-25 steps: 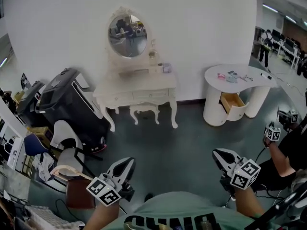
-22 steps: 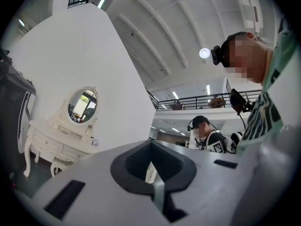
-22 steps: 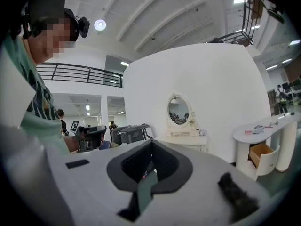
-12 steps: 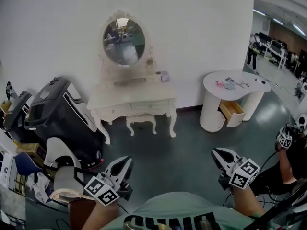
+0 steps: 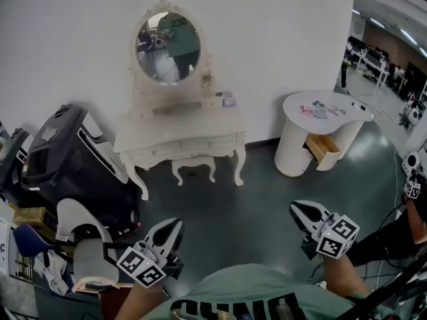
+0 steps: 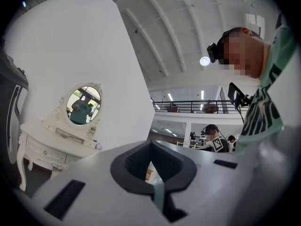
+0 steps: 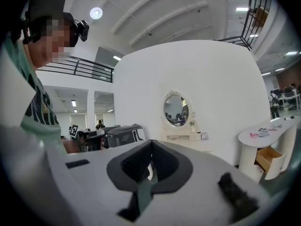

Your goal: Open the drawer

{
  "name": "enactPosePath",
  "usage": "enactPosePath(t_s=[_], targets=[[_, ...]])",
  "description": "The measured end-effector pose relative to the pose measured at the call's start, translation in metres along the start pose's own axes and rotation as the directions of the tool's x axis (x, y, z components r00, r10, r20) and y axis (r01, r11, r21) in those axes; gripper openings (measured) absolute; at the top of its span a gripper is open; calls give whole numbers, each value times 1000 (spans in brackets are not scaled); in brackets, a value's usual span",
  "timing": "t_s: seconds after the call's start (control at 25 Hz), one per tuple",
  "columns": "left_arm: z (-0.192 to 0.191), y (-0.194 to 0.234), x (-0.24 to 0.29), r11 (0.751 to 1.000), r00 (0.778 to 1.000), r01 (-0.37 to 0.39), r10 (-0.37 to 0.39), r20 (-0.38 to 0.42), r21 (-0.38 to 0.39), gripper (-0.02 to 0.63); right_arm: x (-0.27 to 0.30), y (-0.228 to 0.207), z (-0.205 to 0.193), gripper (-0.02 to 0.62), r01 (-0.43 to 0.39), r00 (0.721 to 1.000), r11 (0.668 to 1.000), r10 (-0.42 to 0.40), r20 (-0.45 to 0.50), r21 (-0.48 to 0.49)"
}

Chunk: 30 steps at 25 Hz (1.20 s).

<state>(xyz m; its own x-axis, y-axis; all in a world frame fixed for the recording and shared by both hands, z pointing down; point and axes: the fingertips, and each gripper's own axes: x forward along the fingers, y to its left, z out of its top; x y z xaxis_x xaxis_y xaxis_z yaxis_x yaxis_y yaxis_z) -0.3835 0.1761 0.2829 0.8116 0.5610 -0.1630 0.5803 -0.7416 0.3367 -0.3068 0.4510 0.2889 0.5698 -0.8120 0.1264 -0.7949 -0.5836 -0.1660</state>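
A white dressing table (image 5: 175,127) with an oval mirror (image 5: 168,39) stands against the far wall. Its two front drawers (image 5: 157,153) look closed. It also shows small in the left gripper view as the dressing table (image 6: 44,140), and in the right gripper view as the dressing table (image 7: 188,138). My left gripper (image 5: 175,225) is low at the left, well short of the table, shut and holding nothing. My right gripper (image 5: 296,209) is low at the right, also shut and holding nothing. In both gripper views the jaws meet with nothing between them.
A small stool (image 5: 192,167) sits under the dressing table. A black machine (image 5: 67,155) and a chair (image 5: 77,239) crowd the left. A white round side table (image 5: 320,112) at the right has a wooden drawer (image 5: 323,149) pulled open. Another person (image 5: 413,192) is at the right edge.
The whole view has shifted: the dressing table has come nearer and moved left of centre. Both grippers have travelled with me and stayed shut.
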Motion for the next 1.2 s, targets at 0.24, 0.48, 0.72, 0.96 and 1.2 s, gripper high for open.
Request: enactPosePath(t_s=[0.24, 0.48, 0.72, 0.96, 1.2], targets=[[4, 19, -2, 1000, 1000, -25, 25, 2, -6, -2, 30, -5, 3, 9, -24, 1000, 1000, 24, -13, 4], [5, 35, 6, 994, 994, -108, 108, 7, 8, -2, 62, -29, 1, 9, -100, 995, 995, 100, -18, 21], [6, 41, 46, 977, 977, -210, 209, 32, 46, -2, 92, -78, 16, 9, -209, 978, 978, 209, -7, 10], [2, 33, 124, 960, 960, -276, 272, 63, 53, -2, 107, -152, 46, 9, -301, 953, 953, 302, 5, -28], [-12, 27, 193, 946, 950, -313, 310, 44, 79, -2, 115, -222, 44, 9, -355, 935, 935, 355, -7, 5]])
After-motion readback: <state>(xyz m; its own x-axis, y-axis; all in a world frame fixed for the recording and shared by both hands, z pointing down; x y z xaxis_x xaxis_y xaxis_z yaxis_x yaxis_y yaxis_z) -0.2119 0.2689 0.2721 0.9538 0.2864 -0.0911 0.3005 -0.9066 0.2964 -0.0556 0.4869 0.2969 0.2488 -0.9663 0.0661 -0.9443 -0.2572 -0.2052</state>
